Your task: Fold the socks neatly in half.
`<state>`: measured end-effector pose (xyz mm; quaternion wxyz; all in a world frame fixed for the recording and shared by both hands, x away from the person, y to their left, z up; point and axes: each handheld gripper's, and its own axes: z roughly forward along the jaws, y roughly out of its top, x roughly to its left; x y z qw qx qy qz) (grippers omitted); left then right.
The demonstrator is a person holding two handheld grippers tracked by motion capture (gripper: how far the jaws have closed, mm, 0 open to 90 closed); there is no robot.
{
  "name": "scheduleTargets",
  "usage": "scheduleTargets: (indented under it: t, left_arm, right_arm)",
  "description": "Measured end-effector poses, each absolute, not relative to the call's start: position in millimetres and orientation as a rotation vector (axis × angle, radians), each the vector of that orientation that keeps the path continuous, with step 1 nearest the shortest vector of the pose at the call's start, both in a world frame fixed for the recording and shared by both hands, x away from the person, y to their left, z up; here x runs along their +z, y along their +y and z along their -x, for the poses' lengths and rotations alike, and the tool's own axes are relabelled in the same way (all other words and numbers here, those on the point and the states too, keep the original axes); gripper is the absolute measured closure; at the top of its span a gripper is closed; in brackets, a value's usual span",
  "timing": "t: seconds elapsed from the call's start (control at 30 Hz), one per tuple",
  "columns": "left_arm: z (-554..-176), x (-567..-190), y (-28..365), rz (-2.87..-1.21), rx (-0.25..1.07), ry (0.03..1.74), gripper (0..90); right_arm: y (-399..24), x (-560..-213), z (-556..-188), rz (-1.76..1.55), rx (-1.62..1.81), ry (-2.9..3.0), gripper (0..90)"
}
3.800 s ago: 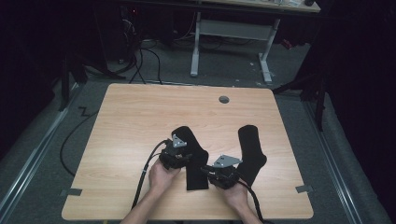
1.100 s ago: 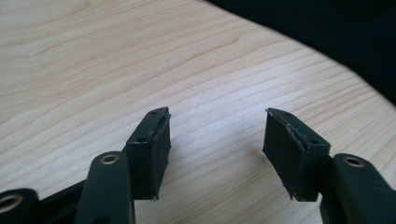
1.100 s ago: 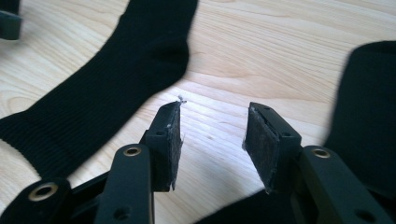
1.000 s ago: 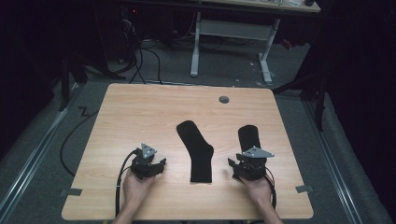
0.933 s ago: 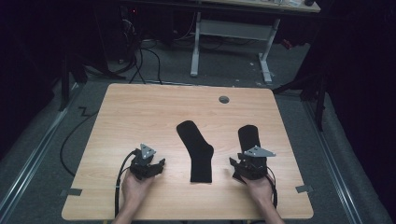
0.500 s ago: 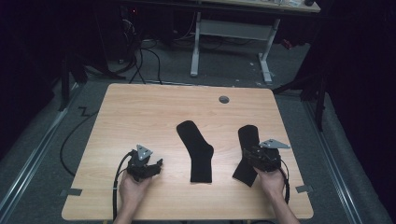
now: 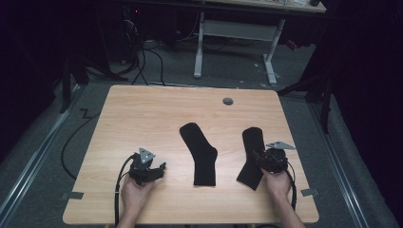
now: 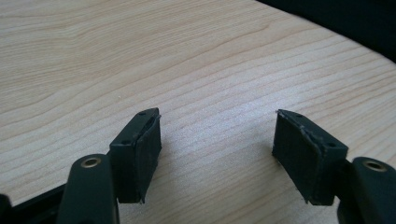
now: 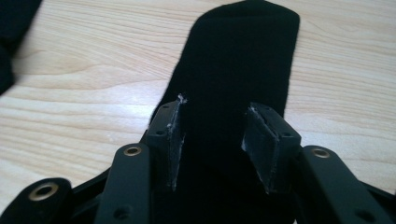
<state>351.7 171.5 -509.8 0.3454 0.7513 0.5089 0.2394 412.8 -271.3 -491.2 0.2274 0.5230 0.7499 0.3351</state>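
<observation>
1. The left gripper (image 7: 153,172) sits at the near left of the table (image 7: 142,109), held in the person's left hand (image 7: 134,194). A grey three-cornered plate tops its dark body, and a black cable trails back toward the near edge.
2. In the left gripper view its two black jaws stand wide apart, having just been opening; their flat pads (image 8: 148,144) look finely grained, with nothing but bare wood between them.
3. The table is pale wood laminate with a wavy grain, rounded corners and a small round grey cap (image 7: 228,101) near its far edge.
4. The middle sock (image 7: 199,152) lies flat near the table's centre, well to the right of the left gripper. It is matte black knit, a long strip with a bend at the heel, untouched by either gripper.
5. The right sock (image 7: 252,142) lies flat at the right of the table, the same soft black fabric, with a rounded far end.
6. The right gripper (image 7: 260,160) rests over the near part of the right sock, held in the right hand (image 7: 277,183).
7. In the right gripper view its jaws stand partly apart, with worn, whitish-edged pads (image 9: 261,140). The sock (image 9: 243,60) runs between and beyond them; whether the pads press on the fabric cannot be told.
</observation>
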Motion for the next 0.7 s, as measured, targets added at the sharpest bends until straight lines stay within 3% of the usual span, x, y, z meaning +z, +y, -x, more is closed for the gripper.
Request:
scheduleTargets:
  t: [0.43, 0.7]
  left_arm:
    - [-351.4, -510.0, 170.9, -1.956, 0.614, 1.311, 31.1]
    - [-351.2, -510.0, 171.0, -1.964, 0.604, 1.293, 30.7]
  right_arm:
    - [-268.1, -498.8, -420.2, -1.501, 0.823, 2.064, 57.4]
    - [-267.1, -498.1, -421.1, -1.489, 0.824, 2.077, 70.3]
